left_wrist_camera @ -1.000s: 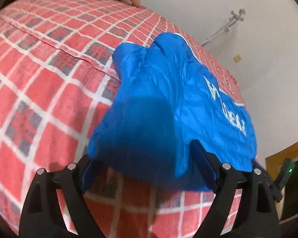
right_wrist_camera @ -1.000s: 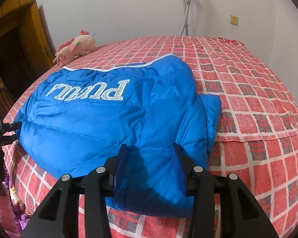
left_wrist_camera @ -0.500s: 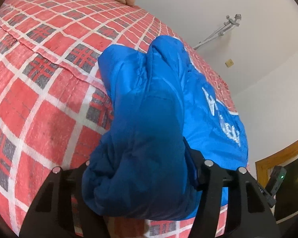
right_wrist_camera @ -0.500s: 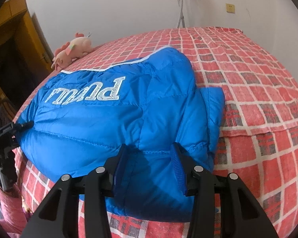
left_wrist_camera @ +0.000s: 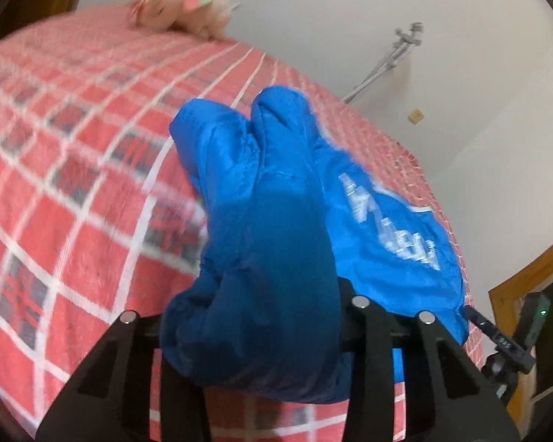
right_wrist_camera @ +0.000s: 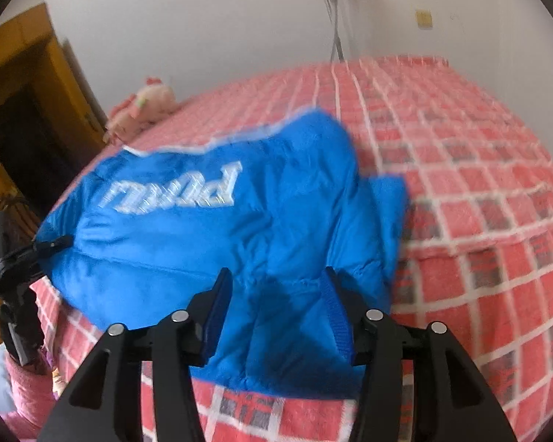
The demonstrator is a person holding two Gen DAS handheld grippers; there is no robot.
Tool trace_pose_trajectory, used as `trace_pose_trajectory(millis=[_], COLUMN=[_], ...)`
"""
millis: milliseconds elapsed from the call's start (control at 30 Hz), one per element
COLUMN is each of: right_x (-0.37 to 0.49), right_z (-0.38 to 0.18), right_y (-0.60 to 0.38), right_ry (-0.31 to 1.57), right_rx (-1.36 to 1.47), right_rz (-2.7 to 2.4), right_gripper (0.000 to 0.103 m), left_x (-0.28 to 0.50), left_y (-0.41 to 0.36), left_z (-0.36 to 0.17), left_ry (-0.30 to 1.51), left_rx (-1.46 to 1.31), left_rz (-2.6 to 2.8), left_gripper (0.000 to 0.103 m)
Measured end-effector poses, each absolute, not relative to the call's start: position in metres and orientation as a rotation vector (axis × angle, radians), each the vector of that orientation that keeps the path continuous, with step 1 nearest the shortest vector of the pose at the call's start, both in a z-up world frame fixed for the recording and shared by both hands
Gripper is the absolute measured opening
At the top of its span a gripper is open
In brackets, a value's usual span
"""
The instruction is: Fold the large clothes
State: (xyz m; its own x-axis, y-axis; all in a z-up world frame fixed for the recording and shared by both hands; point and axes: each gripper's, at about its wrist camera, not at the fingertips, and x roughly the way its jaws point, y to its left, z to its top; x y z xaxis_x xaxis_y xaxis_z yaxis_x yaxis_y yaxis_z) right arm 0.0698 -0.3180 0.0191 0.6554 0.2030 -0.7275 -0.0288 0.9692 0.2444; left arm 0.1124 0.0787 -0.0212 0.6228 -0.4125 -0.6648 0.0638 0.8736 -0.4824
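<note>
A blue puffer jacket (right_wrist_camera: 210,228) with white lettering lies on a red checked bed. My left gripper (left_wrist_camera: 254,335) is shut on a thick bunch of the jacket's near edge (left_wrist_camera: 261,258) and holds it raised off the bed. My right gripper (right_wrist_camera: 276,313) has its jaws around the jacket's other near corner, with fabric bulging between the blue pads (right_wrist_camera: 215,313). The left gripper also shows at the left edge of the right wrist view (right_wrist_camera: 14,280), clamped on the jacket's corner.
The bed (left_wrist_camera: 55,169) is covered in red, white and grey checks. A pink plush toy (left_wrist_camera: 180,3) lies at its far side by the wall. A metal stand (right_wrist_camera: 331,11) leans on the white wall. A wooden door frame (right_wrist_camera: 22,84) stands to the side.
Both grippers have lifted the near edge of the jacket up and away from me. The left gripper's jaws have closed in on the fabric. Both views now blur with motion.
</note>
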Motion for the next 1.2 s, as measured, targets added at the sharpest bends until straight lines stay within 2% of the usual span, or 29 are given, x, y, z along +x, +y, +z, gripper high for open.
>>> trace_pose_trajectory(millis=[267, 433, 600, 800, 1000, 1200], right_x=[0.056, 0.047, 0.044, 0.046, 0.051, 0.054], right_z=[0.028, 0.024, 0.024, 0.014, 0.005, -0.002], right_y=[-0.345, -0.356, -0.357, -0.357, -0.355, -0.355], right_ry=[0.856, 0.856, 0.860, 0.889, 0.917, 0.935], right_rx=[0.235, 0.244, 0.233, 0.229, 0.228, 0.243], right_rz=[0.109, 0.093, 0.089, 0.091, 0.096, 0.096], right_gripper=[0.056, 0.056, 0.056, 0.056, 0.056, 0.056], left_x=[0.101, 0.101, 0.101, 0.114, 0.117, 0.115], left_y=[-0.001, -0.069, -0.131, -0.182, -0.196, -0.196], left_z=[0.058, 0.076, 0.061, 0.016, -0.019, -0.030], left_ry=[0.728, 0.722, 0.761, 0.860, 0.915, 0.912], left_rx=[-0.249, -0.130, -0.025, 0.051, 0.077, 0.068], left_rz=[-0.383, -0.450, -0.504, -0.552, -0.588, -0.599], left_gripper=[0.034, 0.034, 0.034, 0.036, 0.038, 0.038])
